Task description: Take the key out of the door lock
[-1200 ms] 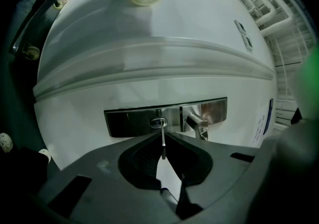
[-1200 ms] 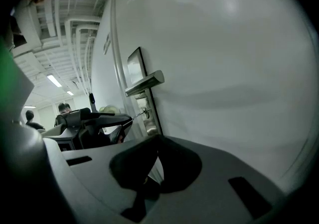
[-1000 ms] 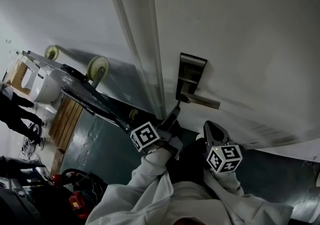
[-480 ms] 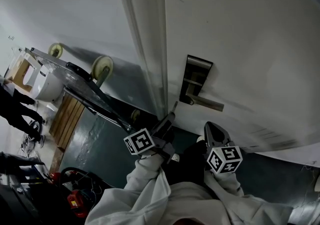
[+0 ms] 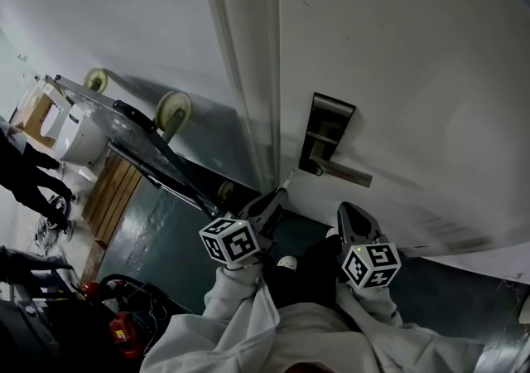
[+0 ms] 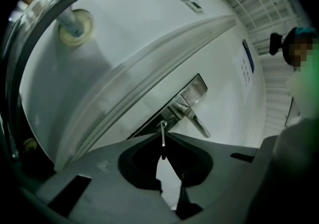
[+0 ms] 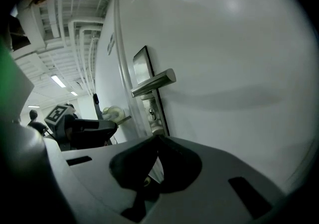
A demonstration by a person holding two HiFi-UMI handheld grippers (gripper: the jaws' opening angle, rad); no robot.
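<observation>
The white door [image 5: 414, 56] carries a metal lock plate [image 5: 328, 133] with a lever handle [image 5: 344, 173]. My left gripper [image 5: 280, 194] is just below-left of the plate and shut on the thin metal key [image 6: 162, 137]. The key stands upright between the closed jaws, its tip clear of the lock plate [image 6: 185, 99] and handle [image 6: 198, 122]. My right gripper [image 5: 349, 214] hangs lower right, below the handle, shut with nothing in it. In the right gripper view the keyhole [image 7: 151, 114] under the handle [image 7: 153, 83] shows bare, with the right gripper [image 7: 157, 139] below it.
The door frame [image 5: 248, 73] runs left of the lock. A trolley with pale wheels [image 5: 172, 108] leans at the wall, a wooden pallet [image 5: 109, 197] below it. A person [image 5: 29, 181] stands at far left. A red tool [image 5: 124, 335] lies on the floor.
My left gripper has drawn back down and left from the lock plate with the key in it. The right gripper has barely moved.
</observation>
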